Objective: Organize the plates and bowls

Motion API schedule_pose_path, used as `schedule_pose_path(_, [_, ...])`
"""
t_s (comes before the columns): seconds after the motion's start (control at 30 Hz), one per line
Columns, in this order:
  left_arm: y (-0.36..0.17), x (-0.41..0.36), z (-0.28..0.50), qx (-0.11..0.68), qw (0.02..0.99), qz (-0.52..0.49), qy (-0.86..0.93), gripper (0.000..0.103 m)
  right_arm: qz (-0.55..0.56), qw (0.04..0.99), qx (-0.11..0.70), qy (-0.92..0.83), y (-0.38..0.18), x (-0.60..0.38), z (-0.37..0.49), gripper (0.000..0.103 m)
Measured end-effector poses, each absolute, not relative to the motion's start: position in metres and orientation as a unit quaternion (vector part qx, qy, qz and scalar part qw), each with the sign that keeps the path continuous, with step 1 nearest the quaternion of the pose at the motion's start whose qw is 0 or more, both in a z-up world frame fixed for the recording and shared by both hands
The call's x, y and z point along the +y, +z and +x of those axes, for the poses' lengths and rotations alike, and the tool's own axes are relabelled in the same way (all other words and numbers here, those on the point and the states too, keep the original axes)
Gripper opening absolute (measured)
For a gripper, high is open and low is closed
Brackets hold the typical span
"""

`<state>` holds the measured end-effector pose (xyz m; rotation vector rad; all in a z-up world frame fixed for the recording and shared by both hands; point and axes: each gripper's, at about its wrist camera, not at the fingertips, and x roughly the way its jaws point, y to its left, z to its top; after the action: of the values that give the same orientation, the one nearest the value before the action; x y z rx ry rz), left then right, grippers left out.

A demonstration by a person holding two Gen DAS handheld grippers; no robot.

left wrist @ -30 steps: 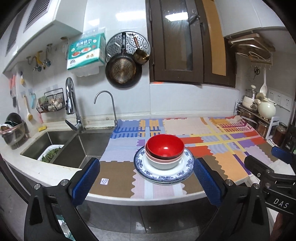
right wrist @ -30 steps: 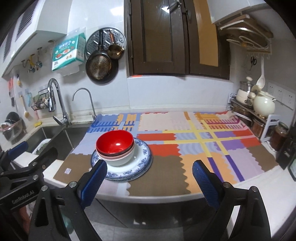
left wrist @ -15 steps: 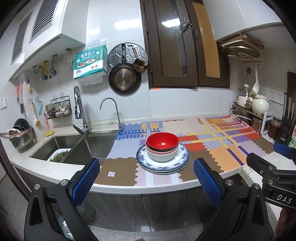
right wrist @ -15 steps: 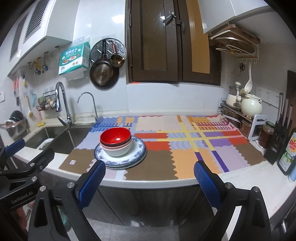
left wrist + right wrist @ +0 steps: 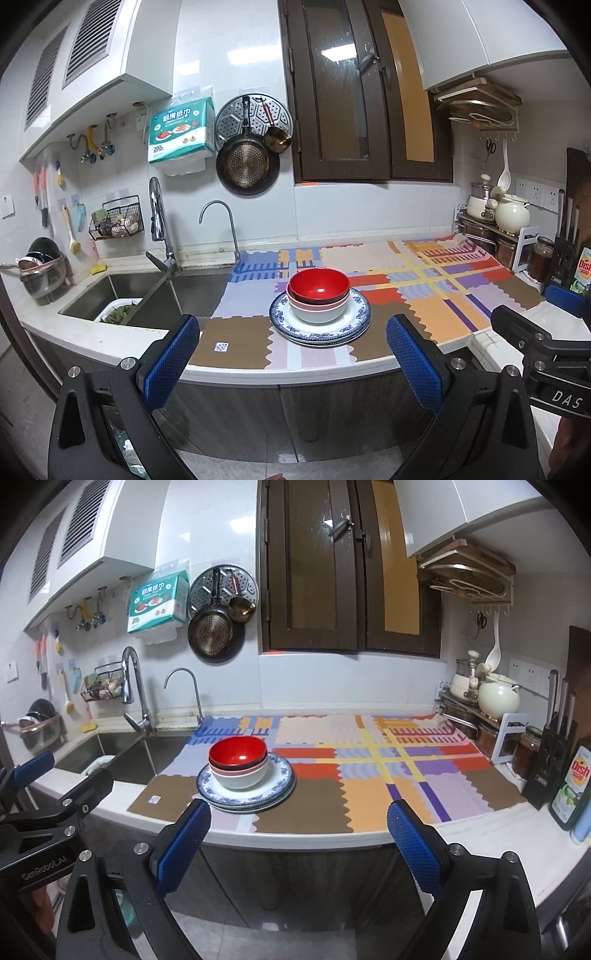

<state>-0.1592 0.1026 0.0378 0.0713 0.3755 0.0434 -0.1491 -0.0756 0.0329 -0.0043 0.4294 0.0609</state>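
Kitchen counter viewed from both wrist cameras, each held back from the counter edge. On a multicoloured patchwork mat (image 5: 436, 291) covering the white countertop (image 5: 92, 336), near its front edge, stands a stack of round blue-and-white patterned plates (image 5: 320, 325); nested on the top plate are three bowls, a white ceramic bowl (image 5: 317, 312) at the bottom, a pink bowl (image 5: 295, 300) within it, and a glossy red bowl (image 5: 319, 286) uppermost. The left gripper (image 5: 293, 363), with blue textured pads (image 5: 170, 360) on black arms, has its jaws spread wide and holds nothing; the stack appears between and beyond its fingers, well apart from them. The right gripper (image 5: 297, 840) is likewise spread wide and empty, with the stack (image 5: 245, 794) lying ahead and towards its left finger. Each gripper is partly visible at the margin of the other's view. To the left of the mat lies a stainless-steel sink (image 5: 147, 295) with a chrome tap (image 5: 159, 229); a dark frying pan (image 5: 246, 166) hangs on the tiled wall above. At the right end of the counter stand a cream teapot (image 5: 498, 698) and a black knife block (image 5: 554, 760)
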Motion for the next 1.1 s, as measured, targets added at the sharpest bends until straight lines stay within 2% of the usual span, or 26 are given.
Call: schedule_pose_path(1.1, [0.0391, 0.1041, -0.1597, 0.196, 0.98, 0.039, 0.024, 0.103, -0.006, 0.977, 0.21, 0.034, 0.0381, -0.0775, -0.1543, 0.097])
